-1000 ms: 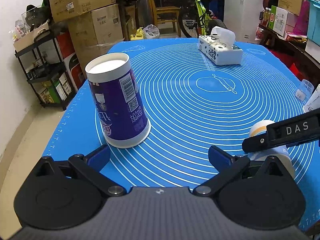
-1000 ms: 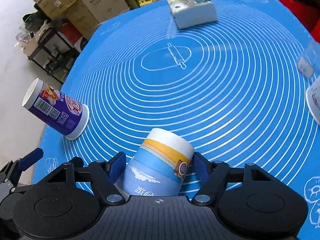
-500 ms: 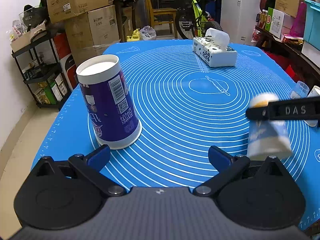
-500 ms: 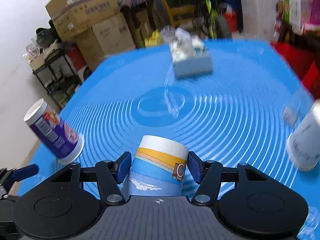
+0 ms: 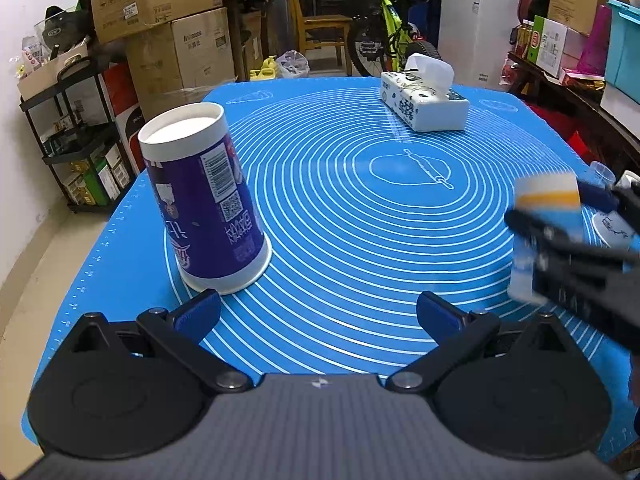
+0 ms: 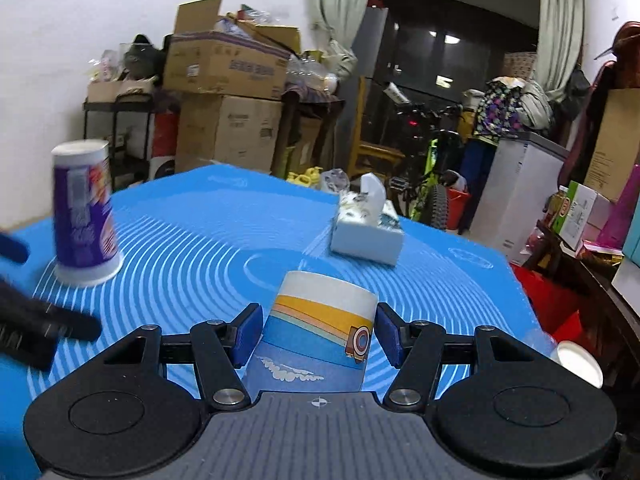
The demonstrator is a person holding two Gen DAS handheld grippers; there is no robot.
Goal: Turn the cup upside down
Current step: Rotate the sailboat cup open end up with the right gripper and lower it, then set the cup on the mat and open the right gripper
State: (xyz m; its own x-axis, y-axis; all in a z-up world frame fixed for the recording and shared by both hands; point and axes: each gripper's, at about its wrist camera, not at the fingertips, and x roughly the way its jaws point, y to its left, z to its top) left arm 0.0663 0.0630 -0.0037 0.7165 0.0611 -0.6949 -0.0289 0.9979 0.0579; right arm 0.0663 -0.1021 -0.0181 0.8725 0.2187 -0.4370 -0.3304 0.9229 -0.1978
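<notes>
My right gripper (image 6: 318, 334) is shut on a blue paper cup (image 6: 316, 332) with a yellow and white band, its closed base pointing away from the camera. In the left wrist view the cup (image 5: 546, 216) and right gripper (image 5: 568, 248) show blurred at the right, above the mat. A purple cup (image 5: 204, 204) stands upside down on the blue mat (image 5: 360, 220), just ahead of my left gripper's left finger. It also shows in the right wrist view (image 6: 84, 214). My left gripper (image 5: 320, 312) is open and empty.
A tissue box (image 5: 424, 98) sits at the far side of the mat. A white cup (image 6: 578, 362) shows at the mat's right edge. Cardboard boxes (image 5: 160, 32), a shelf, a bicycle and a white freezer stand beyond the table.
My right gripper has tilted upward with the blue cup, from looking down at the mat to looking level across the room. The left gripper has barely moved.
</notes>
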